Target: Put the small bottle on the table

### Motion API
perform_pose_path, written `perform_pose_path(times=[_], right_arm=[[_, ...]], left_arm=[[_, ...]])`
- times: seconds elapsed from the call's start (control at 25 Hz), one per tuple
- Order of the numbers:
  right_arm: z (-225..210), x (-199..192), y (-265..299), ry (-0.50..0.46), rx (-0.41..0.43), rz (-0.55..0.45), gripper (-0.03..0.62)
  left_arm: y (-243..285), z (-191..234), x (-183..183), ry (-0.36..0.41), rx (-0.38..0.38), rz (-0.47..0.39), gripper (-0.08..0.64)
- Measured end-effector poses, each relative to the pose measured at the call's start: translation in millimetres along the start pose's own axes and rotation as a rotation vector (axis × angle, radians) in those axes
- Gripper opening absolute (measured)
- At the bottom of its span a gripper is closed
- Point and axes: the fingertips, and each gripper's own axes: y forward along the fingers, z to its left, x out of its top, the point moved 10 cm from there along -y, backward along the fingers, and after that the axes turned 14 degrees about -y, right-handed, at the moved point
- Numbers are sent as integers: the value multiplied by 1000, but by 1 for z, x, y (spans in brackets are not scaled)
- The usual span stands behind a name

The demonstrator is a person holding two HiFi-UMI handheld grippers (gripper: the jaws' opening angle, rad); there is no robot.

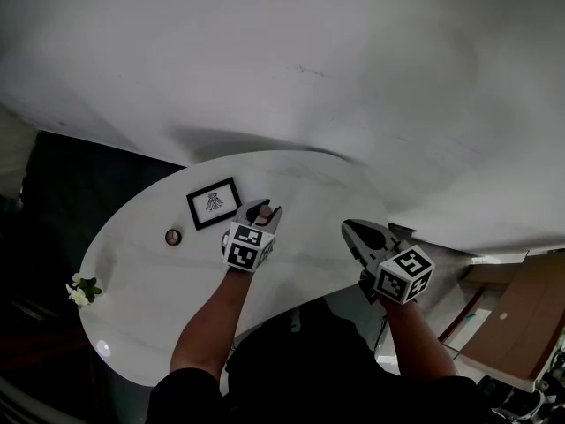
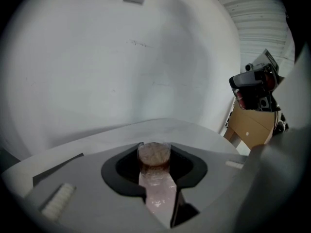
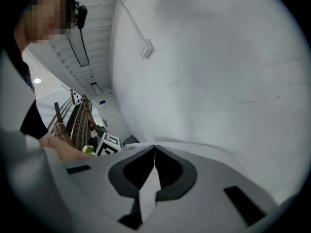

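Note:
A small clear bottle (image 2: 154, 165) with a brownish cork top stands between the jaws of my left gripper (image 2: 154, 176), and both jaws press on its sides. In the head view the left gripper (image 1: 262, 215) hangs over the middle of the white oval table (image 1: 150, 281), the small bottle (image 1: 265, 210) just showing at its tip. My right gripper (image 1: 357, 234) is at the table's right edge. In its own view the right gripper (image 3: 154, 152) has its jaws together with nothing between them.
A black-framed picture (image 1: 214, 202) lies on the table left of my left gripper. A small round dark object (image 1: 173, 236) sits farther left. White flowers (image 1: 82, 291) stand at the table's left edge. A brown cardboard box (image 1: 521, 316) sits on the floor right.

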Motion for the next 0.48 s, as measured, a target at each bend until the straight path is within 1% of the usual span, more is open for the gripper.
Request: perform_pose_path(times=[0.12, 0.28, 0.4, 0.48], right_arm=[[0, -2, -3, 14, -6, -3, 11], [1, -2, -6, 19, -13, -7, 11], [5, -1, -9, 13, -17, -8, 11], [8, 1, -11, 12, -17, -13, 11]], left_arm=[[3, -1, -2, 10, -5, 28, 131], [6, -2, -1, 23, -11, 39, 133], [6, -6, -4, 46, -29, 71, 144], [3, -10, -1, 56, -32, 55, 160]])
